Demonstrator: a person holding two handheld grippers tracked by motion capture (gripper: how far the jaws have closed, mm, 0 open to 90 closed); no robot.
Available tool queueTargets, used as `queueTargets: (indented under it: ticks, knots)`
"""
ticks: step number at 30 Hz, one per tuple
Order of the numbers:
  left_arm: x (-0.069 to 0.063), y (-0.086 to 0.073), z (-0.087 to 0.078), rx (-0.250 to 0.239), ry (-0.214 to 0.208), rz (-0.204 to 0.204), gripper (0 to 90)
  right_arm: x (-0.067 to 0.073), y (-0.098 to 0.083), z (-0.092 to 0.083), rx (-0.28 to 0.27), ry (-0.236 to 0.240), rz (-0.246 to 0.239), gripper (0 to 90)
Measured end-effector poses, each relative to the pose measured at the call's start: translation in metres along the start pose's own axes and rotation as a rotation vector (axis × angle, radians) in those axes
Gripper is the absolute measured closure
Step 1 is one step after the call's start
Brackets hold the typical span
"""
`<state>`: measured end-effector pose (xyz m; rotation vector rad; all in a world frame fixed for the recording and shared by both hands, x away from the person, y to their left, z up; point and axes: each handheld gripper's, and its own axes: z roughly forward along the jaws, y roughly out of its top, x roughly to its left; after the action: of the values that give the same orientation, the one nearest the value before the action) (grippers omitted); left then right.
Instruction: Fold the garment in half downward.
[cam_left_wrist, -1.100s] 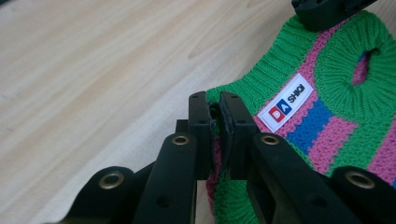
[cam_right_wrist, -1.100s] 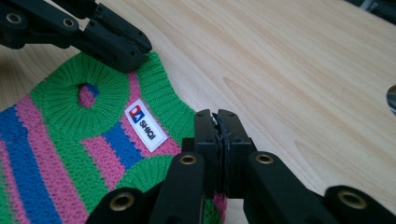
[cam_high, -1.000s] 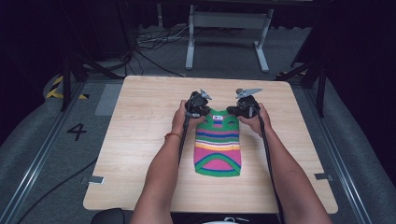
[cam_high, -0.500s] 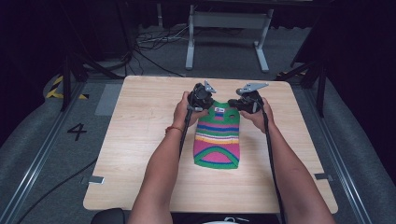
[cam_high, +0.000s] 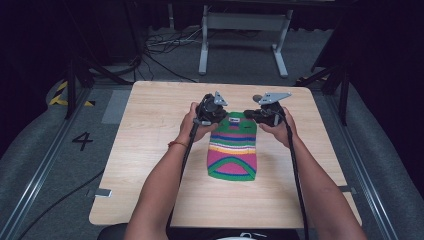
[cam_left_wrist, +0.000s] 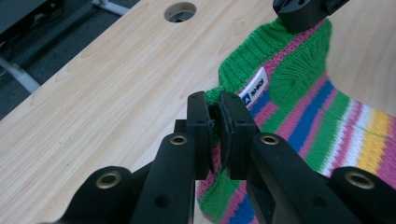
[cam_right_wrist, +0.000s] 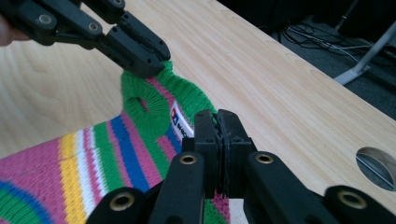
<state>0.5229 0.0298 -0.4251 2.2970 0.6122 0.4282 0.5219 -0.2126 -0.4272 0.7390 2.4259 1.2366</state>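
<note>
Striped knit garment (cam_high: 233, 150) lies flat on the tabletop (cam_high: 150, 165), centre, slightly toward the far edge. Left tongs (cam_left_wrist: 215, 116) clamped on the green top edge at one corner, fabric bunched between the jaws. Right tongs (cam_right_wrist: 217, 140) clamped on the opposite corner of the same edge, beside the white label (cam_right_wrist: 180, 123). Top edge lifted off the wood between the two grips. Bare wood on both sides and beyond. Round cable hole (cam_left_wrist: 180, 11) near the far edge, well apart from the garment.
</note>
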Motion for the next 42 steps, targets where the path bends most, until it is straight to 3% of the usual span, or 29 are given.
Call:
queueTargets:
  ticks: [5,12,18,24,42]
  knots:
    - [-0.006,-0.005,-0.006,0.02,-0.015,0.06,85.1,0.008,-0.004,-0.007,-0.011,0.026,-0.012,88.2]
    - [-0.019,-0.011,-0.018,0.001,-0.013,0.123,85.9,0.024,-0.008,-0.014,-0.005,0.058,-0.048,88.1]
    - [-0.034,-0.021,-0.024,-0.009,-0.07,0.152,86.0,0.039,-0.016,-0.022,0.017,0.089,-0.079,88.1]
    - [-0.042,-0.031,-0.028,-0.01,-0.11,0.161,85.9,0.045,-0.025,-0.028,0.017,0.108,-0.083,88.1]
    - [-0.07,-0.053,-0.038,0.046,-0.157,0.254,85.8,0.08,-0.043,-0.039,0.042,0.203,-0.147,88.0]
